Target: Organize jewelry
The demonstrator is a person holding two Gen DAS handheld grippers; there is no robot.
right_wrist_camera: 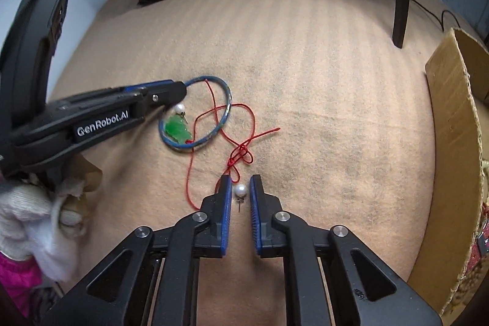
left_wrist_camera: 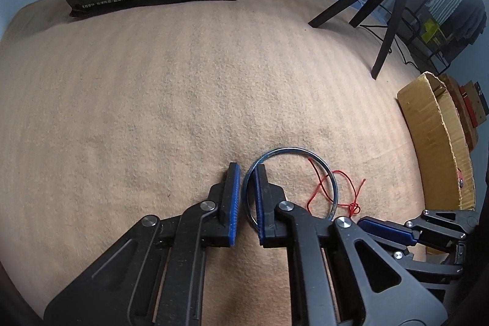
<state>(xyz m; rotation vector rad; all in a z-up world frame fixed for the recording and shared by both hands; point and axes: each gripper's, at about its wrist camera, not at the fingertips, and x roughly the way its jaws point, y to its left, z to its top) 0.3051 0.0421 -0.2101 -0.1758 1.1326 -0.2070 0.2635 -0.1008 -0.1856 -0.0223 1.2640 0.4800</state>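
over pearl earring, right gripper low

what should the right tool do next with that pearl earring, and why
Probably close the right tool gently on the pearl earring. The pearl already sits between its two open fingers, apart from both pads, resting on the tan cloth. The red cord knot lies just beyond the tips, so closing without pushing forward should avoid snagging it.
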